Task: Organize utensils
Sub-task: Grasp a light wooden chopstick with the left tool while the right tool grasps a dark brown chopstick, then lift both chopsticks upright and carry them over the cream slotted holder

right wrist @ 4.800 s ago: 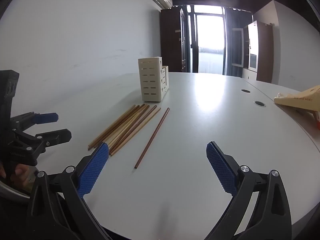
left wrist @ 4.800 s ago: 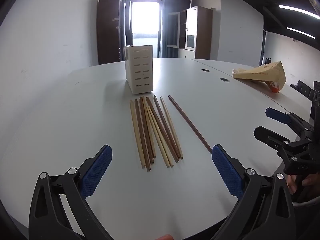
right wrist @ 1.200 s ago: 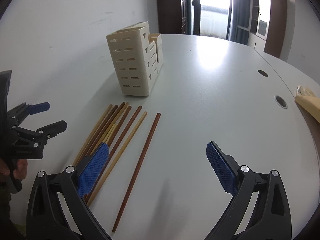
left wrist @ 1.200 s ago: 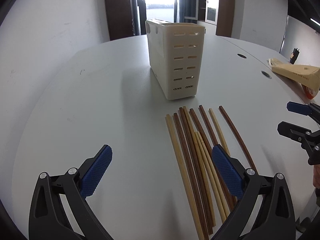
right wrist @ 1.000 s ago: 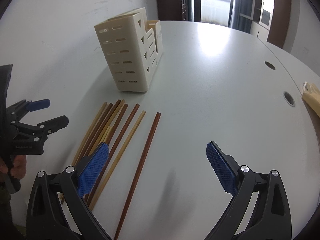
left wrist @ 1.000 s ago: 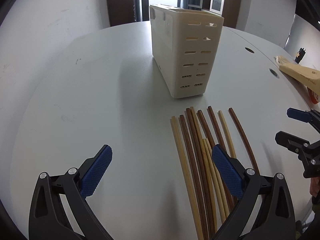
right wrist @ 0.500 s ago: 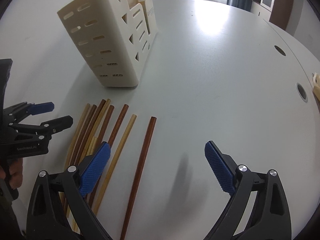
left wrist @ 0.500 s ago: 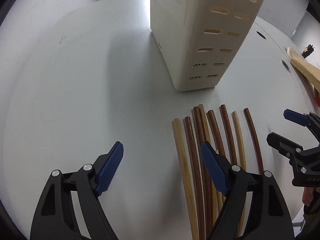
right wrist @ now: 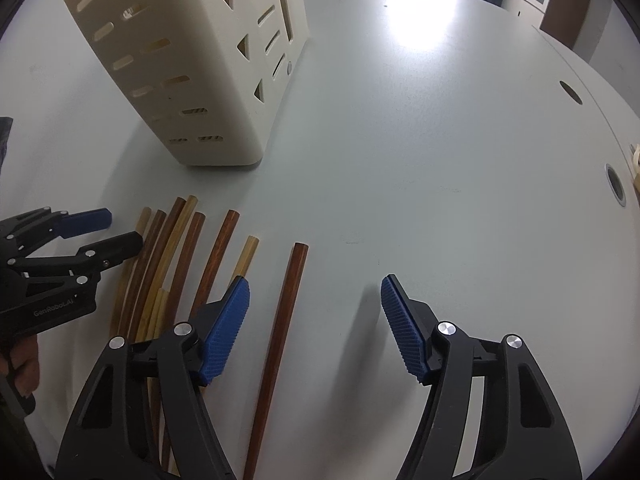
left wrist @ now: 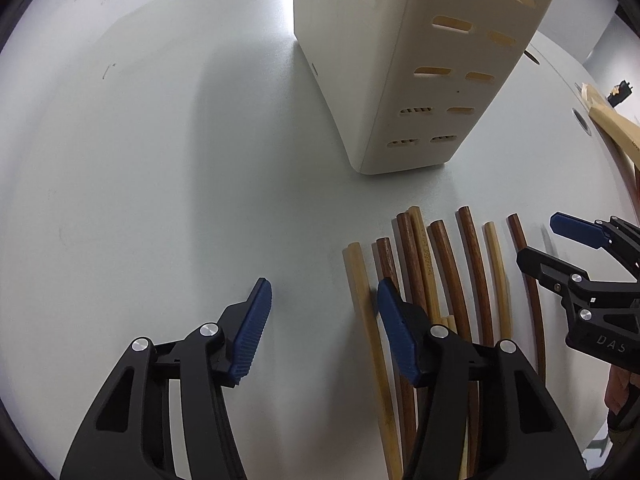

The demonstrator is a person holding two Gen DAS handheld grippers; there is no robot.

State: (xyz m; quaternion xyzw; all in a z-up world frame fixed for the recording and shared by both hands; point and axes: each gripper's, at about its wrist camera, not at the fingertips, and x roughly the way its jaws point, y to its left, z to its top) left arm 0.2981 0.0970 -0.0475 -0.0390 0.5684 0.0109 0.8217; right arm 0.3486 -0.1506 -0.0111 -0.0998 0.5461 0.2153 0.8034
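White rounded surface (right wrist: 440, 128): carries all items.
Cream plastic slotted utensil holder (right wrist: 192, 60): upright, just beyond the chopstick tips.
Row of light and dark wooden chopsticks (left wrist: 432, 280): lying flat, side by side.
Single dark brown chopstick (right wrist: 284, 328): apart, right of the row.
Left gripper (left wrist: 324, 320): fingers apart, empty; right finger over the row's left edge, contact unclear.
Right gripper (right wrist: 316, 320): fingers spread, empty, straddling the single chopstick.
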